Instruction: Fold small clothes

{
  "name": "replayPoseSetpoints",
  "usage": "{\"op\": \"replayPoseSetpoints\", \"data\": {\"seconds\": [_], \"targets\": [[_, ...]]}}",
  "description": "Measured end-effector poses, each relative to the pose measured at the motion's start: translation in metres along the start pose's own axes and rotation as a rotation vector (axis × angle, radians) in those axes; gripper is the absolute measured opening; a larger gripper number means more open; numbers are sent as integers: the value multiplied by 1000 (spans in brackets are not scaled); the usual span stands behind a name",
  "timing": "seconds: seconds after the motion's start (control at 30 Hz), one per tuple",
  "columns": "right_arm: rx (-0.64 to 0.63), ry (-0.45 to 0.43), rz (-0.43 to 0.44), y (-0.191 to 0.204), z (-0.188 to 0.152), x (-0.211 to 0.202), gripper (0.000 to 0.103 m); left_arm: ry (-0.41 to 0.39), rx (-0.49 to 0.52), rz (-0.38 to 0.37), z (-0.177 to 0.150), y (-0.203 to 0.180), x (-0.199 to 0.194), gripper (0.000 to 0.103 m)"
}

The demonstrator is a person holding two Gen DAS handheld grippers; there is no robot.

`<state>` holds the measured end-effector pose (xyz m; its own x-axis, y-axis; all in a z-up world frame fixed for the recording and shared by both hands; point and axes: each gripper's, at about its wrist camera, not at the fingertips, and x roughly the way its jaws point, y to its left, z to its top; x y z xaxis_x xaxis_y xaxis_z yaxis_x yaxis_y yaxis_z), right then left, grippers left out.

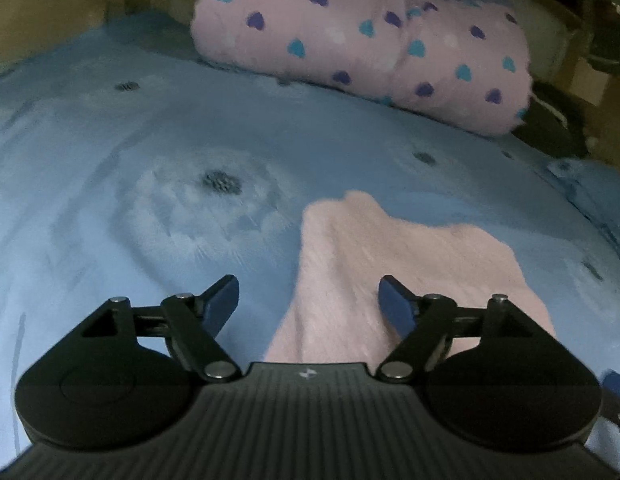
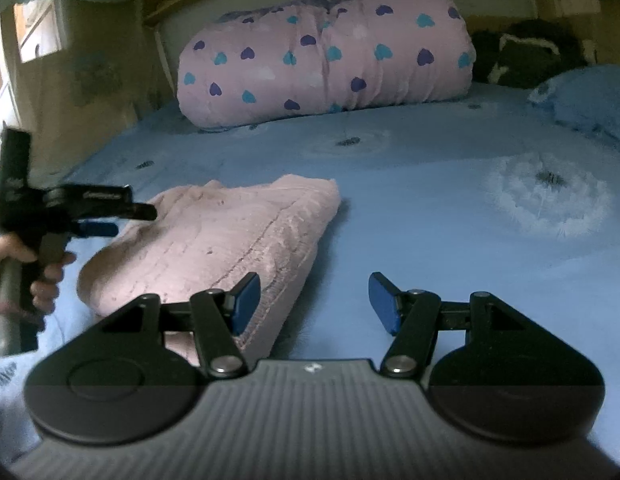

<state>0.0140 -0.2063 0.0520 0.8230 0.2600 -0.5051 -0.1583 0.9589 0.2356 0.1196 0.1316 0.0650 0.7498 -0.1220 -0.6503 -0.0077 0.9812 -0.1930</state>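
Note:
A small pale pink fuzzy garment [image 1: 390, 256] lies folded on the blue bed sheet [image 1: 109, 200]. In the right wrist view it [image 2: 213, 248] sits left of centre. My left gripper [image 1: 310, 300] is open and empty, held just above the garment's near edge. My right gripper [image 2: 314, 300] is open and empty, its left finger over the garment's right edge and its right finger over bare sheet. The left gripper also shows at the left of the right wrist view [image 2: 97, 224], held in a hand beside the garment.
A rolled pink blanket with blue and purple hearts [image 1: 362, 40] lies across the head of the bed; it also shows in the right wrist view [image 2: 326, 64]. A dark bundle [image 2: 526, 52] and a blue pillow [image 2: 586, 100] sit at the far right. A wall runs along the left.

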Motion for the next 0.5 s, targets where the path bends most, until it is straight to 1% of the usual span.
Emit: {"op": "replayPoseSetpoints", "data": {"seconds": [0.13, 0.17, 0.2, 0.27, 0.37, 0.43, 0.5], "targets": [[107, 13, 34, -10, 2, 3, 63, 66, -25, -75, -8, 2, -7, 87], [143, 17, 50, -13, 2, 5, 68, 81, -35, -85, -11, 4, -9, 87], [188, 22, 68, -16, 2, 7, 77, 94, -47, -95, -13, 5, -9, 88], [278, 31, 110, -24, 2, 10, 81, 110, -68, -104, -17, 10, -10, 88], [397, 73, 173, -33, 3, 20, 81, 127, -88, -102, -23, 18, -9, 88], [480, 111, 211, -35, 4, 30, 81, 140, -112, -128, -25, 24, -7, 88], [541, 151, 249, -35, 4, 39, 81, 162, -145, -169, -25, 29, -3, 88]]}}
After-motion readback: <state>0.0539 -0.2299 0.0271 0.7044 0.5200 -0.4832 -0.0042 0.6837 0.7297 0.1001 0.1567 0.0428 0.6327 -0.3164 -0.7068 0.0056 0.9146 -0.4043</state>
